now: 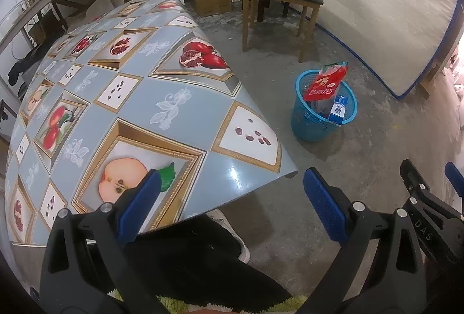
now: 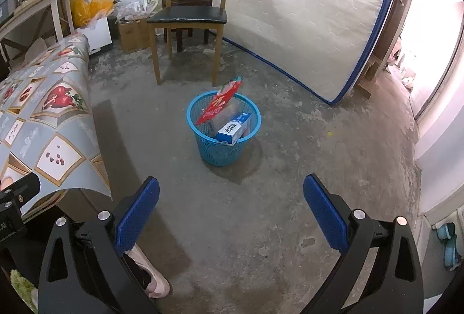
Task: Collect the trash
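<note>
Gripper point(image 2: 231, 208) agape, basket point(image 2: 223, 153) contents half-hidden

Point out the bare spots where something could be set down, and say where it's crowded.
The patterned tablecloth is bare right across. The concrete floor is open between the blue basket and the open right gripper, and between basket and mattress. Crowded: the basket itself, holding a red packet and a blue-white carton, and the boxes and bags beside the chair.
</note>
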